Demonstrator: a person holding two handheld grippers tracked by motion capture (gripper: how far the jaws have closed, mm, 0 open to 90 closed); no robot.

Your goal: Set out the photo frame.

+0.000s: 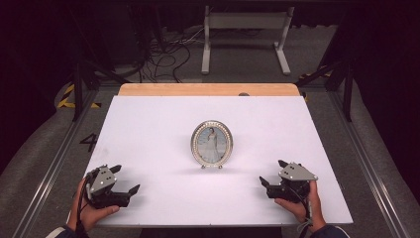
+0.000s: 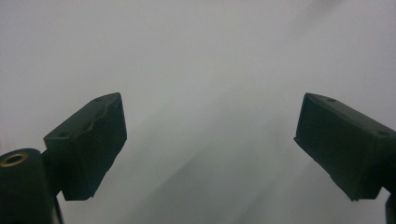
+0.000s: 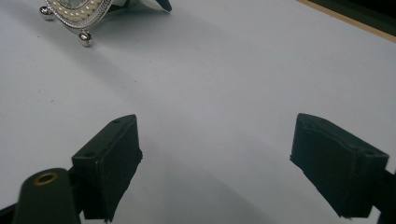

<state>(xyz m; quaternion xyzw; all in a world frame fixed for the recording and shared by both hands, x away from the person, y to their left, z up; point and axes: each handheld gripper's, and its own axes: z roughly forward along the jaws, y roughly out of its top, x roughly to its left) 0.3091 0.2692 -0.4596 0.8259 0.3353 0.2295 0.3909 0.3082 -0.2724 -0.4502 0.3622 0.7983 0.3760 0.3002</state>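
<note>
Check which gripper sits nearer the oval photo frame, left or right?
Right, by a small margin. The right gripper sits near and to the right of the oval photo frame, jaws open; the left gripper sits farther off to its near left, jaws open too.

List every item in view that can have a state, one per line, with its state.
Oval photo frame: upright on its small feet at the middle of the white table, untouched.
Left gripper: open, holding nothing, near the table's front left.
Right gripper: open, holding nothing, near the front right.
</note>
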